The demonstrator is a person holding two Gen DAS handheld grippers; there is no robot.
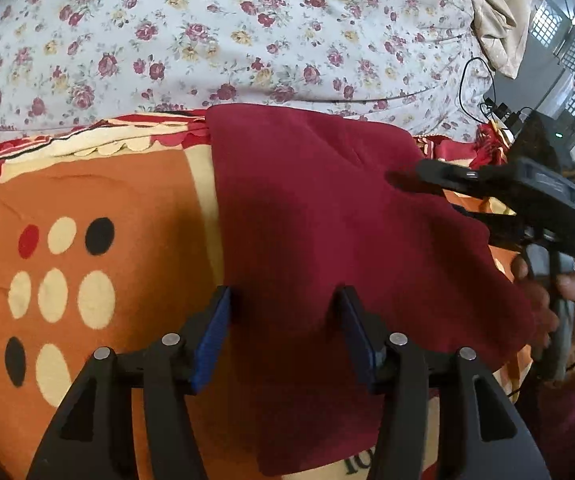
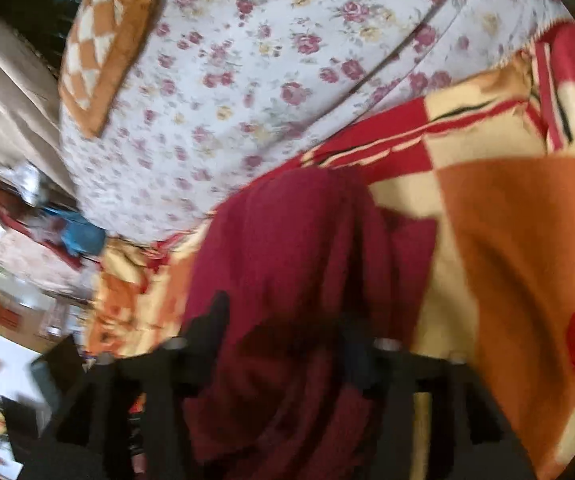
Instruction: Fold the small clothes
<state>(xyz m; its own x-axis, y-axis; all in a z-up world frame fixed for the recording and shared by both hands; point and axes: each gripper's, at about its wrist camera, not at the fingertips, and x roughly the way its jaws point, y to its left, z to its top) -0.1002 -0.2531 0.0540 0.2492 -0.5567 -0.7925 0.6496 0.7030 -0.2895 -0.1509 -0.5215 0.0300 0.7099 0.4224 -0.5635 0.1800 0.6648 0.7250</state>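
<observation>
Maroon cloth (image 1: 327,216) lies flat on orange dotted blanket (image 1: 99,200), floral sheet (image 1: 207,32) beyond, checked cushion (image 2: 99,44) far left on it. Left gripper (image 1: 285,328) jaws apart over the cloth's near edge, pressing nothing. Right gripper (image 1: 443,196) over the cloth's right side, spread, holding nothing; right wrist view blurred

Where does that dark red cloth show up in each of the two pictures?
Left wrist view: dark red cloth fills centre to right, lying between the open claw tips.
Right wrist view: dark red cloth, lower centre, blurred.
Shared landmark: the floral sheet behind it.
</observation>
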